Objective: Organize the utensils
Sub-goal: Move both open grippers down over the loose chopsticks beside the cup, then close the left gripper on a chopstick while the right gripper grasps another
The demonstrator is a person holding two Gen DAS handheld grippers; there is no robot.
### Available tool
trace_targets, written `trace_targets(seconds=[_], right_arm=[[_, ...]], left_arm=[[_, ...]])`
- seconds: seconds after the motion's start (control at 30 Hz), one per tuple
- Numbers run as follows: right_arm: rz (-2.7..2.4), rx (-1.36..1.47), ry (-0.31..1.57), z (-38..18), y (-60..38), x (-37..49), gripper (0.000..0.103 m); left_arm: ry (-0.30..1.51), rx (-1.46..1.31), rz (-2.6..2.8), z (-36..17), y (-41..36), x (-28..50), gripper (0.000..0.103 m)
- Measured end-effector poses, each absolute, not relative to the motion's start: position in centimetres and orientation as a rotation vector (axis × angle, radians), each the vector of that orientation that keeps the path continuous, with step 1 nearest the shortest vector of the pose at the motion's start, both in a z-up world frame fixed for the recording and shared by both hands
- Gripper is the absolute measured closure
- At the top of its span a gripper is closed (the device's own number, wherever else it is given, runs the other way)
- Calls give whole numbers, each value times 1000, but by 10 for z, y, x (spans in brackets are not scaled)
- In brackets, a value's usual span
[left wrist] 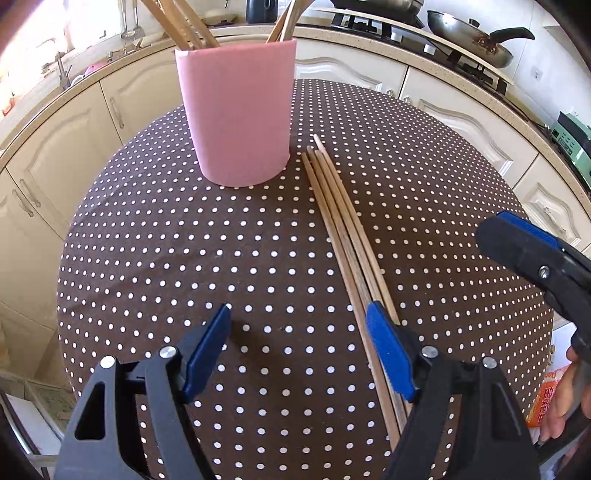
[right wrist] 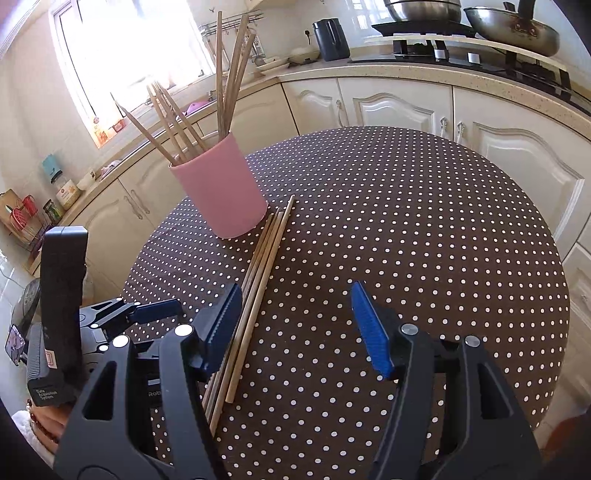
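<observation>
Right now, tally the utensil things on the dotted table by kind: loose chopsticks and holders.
Loose chopsticks lying flat beside the cup: 4
Pink holder cup, standing upright, more chopsticks inside: 1
Total: 5

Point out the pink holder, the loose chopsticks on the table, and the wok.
pink holder (left wrist: 240, 122), left wrist view, front wall.
loose chopsticks (left wrist: 341, 218), left wrist view, middle of the bundle.
wok (right wrist: 517, 33), right wrist view, outer bowl.

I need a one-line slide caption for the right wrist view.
Open right gripper above a polka-dot table, beside loose wooden chopsticks near a pink holder.
</observation>
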State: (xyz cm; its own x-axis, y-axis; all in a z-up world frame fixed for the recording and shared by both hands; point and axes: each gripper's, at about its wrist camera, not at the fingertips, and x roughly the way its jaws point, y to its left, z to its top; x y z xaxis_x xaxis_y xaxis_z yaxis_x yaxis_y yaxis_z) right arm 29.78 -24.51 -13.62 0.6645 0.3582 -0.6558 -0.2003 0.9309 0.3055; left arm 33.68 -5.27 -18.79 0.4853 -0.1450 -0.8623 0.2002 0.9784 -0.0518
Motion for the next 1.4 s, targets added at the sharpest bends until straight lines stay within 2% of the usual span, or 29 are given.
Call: trace_targets(seconds=[0.77, 0.83, 0.9, 0.93, 1.0, 1.03, 1.1, 1.2, 1.4], right_arm=[[325, 231, 829, -143, -248, 310, 41], [327, 221, 841, -143, -245, 311, 41], [326, 210, 852, -144, -242, 313, 41], [327, 206, 861, -144, -240, 314, 41], [330, 197, 874, -145, -235, 317, 41], [331, 189, 888, -146, -232, 319, 41], [334, 177, 911, -148, -225, 321, 41], [342, 153, 943, -152, -215, 324, 41], [345, 111, 1002, -153, -194, 333, 41]], left_arm=[[1100, 113, -125, -188, -74, 372, 29], [1093, 115, -136, -187, -71, 369, 35], [1083, 123, -150, -186, -63, 363, 49], [1078, 126, -155, -185, -59, 360, 53], [1074, 127, -157, -184, -51, 355, 71], [1072, 126, -157, -184, -47, 353, 75], [1069, 123, -150, -184, -38, 348, 92], [1071, 96, -158, -184, -25, 341, 96], [1080, 31, -177, -184, 1, 325, 96]])
